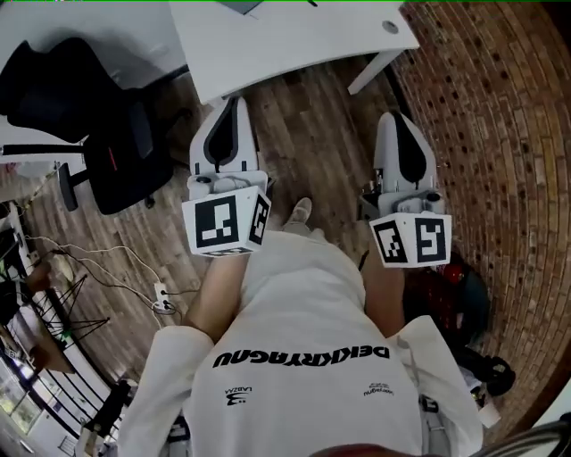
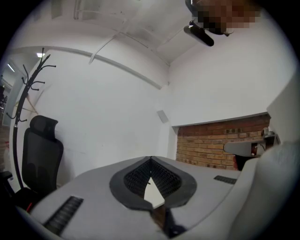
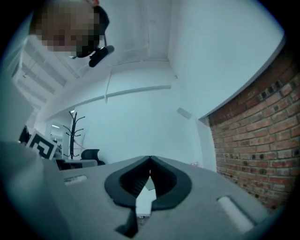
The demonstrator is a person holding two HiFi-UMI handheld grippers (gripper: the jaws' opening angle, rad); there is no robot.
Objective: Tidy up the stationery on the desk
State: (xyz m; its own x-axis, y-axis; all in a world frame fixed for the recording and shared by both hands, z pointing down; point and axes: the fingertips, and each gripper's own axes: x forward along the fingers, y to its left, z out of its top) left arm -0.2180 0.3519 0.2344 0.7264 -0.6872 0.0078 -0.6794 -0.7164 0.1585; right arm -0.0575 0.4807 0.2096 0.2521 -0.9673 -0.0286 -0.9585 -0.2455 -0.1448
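Nearest the camera a white shirt is seen, with both grippers held out in front of it above the wooden floor, short of the tabletop.

Task progress is judged to be at the start or between steps: no stationery is held, and none can be identified in any view. Only part of the tabletop is shown. A grey object cut off by the top edge and 1 small round spot are noted on it, neither identifiable. Whether anything has been tidied cannot be told.

The left gripper is found with its fingers pressed together at the tips, nothing between them. The right gripper is likewise found with its fingers brought together and empty. Nothing is touched by either. An approach to the tabletop is judged to be required before any item can be grasped.
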